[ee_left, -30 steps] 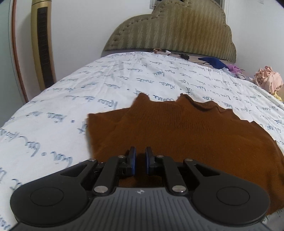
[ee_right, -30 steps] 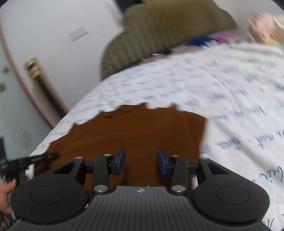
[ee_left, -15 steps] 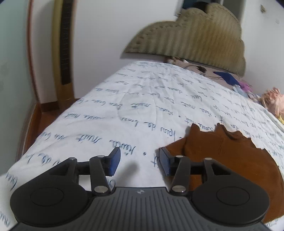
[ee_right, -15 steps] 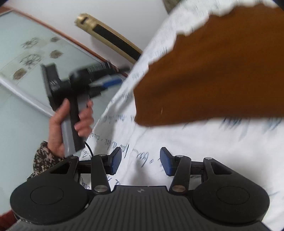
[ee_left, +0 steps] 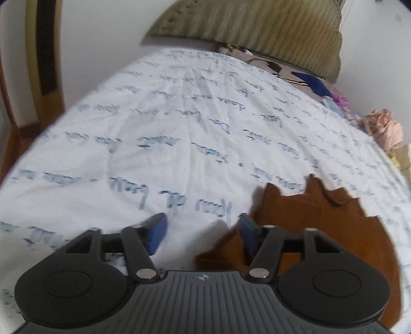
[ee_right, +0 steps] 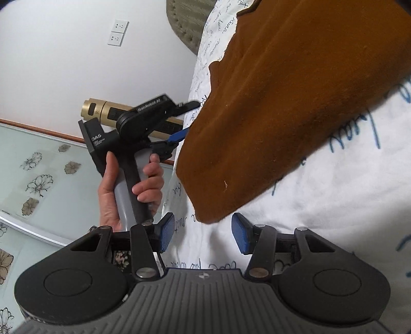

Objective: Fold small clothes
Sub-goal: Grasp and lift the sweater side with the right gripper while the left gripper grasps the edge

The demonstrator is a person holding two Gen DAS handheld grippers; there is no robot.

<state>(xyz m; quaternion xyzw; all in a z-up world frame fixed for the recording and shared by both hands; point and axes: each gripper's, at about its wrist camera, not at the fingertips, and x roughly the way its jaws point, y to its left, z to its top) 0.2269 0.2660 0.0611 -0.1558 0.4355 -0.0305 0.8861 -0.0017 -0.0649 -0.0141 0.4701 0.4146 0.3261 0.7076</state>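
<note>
A folded brown knit garment (ee_left: 321,231) lies on the white bedsheet with blue writing (ee_left: 179,128). My left gripper (ee_left: 203,235) is open and empty over the sheet, its right finger at the garment's left edge. My right gripper (ee_right: 203,233) is open and empty, just short of a corner of the same garment (ee_right: 295,102). In the right wrist view the left gripper (ee_right: 179,123) is held in a hand at the garment's far edge.
A padded olive headboard (ee_left: 257,23) stands at the far end of the bed. Loose clothes, blue (ee_left: 312,82), purple and pink (ee_left: 385,131), lie at the far right. A gold and black fan tower (ee_left: 43,51) stands by the wall at left.
My left gripper let go of the garment, opened and swung left off it. My right gripper stayed open and rolled round to the garment's near corner.
</note>
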